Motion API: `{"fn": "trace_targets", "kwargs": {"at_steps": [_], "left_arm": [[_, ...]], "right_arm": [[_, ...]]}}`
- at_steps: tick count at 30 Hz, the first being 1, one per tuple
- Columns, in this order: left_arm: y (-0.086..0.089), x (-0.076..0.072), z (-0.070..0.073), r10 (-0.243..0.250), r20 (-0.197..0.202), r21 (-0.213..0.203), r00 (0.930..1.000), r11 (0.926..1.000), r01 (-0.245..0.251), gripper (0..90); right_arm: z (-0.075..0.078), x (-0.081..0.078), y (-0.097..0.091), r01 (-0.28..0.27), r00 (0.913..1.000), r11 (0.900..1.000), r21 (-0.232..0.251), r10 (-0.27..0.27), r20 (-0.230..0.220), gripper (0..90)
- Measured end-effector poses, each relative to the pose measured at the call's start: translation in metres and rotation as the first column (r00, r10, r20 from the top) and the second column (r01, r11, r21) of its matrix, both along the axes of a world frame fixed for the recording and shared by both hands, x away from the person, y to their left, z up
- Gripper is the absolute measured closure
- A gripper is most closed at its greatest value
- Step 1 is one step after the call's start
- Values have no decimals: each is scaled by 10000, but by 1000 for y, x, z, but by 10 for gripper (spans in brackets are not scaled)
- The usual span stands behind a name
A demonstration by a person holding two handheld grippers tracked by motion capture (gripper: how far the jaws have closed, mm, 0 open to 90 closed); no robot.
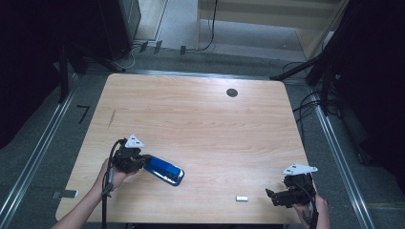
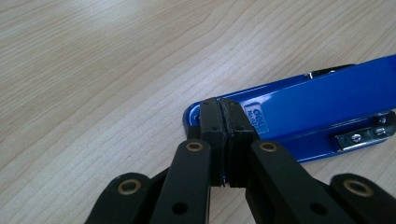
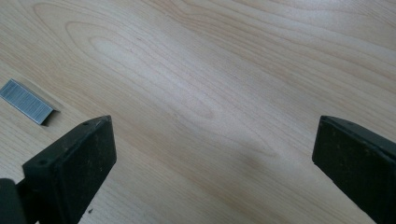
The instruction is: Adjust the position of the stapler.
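Black jaws of the left gripper (image 2: 223,122) press together against the blue stapler (image 2: 322,107); right gripper (image 3: 212,154) gapes empty.

The glossy blue metal stapler (image 2: 322,105) runs off the left gripper view's edge at 3 o'clock, and the shut black left gripper (image 2: 228,122) covers its near end. Its white label is too small to read. At 9 o'clock, the frame edge clips the silver staple strip (image 3: 25,101) in the right gripper view.
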State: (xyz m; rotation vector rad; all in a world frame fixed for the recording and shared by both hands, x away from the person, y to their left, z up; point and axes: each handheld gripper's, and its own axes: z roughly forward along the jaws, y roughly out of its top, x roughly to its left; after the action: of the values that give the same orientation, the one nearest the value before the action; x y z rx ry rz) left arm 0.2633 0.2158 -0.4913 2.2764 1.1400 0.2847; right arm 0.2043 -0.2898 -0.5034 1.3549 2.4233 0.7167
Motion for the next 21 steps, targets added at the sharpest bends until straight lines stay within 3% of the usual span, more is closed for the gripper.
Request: {"fn": "trace_targets", "kwargs": {"at_steps": [11, 21], "left_arm": [[0, -3, 2, 6, -387, -13, 9993, 10000, -7, 900], [-10, -9, 3, -25, -655, -48, 9978, 10000, 21, 900]], "right_arm": [[0, 0, 2, 6, 10000, 10000, 7, -6, -76, 0], [0, 1, 3, -35, 10000, 10000, 67, 35, -80, 1]]}}
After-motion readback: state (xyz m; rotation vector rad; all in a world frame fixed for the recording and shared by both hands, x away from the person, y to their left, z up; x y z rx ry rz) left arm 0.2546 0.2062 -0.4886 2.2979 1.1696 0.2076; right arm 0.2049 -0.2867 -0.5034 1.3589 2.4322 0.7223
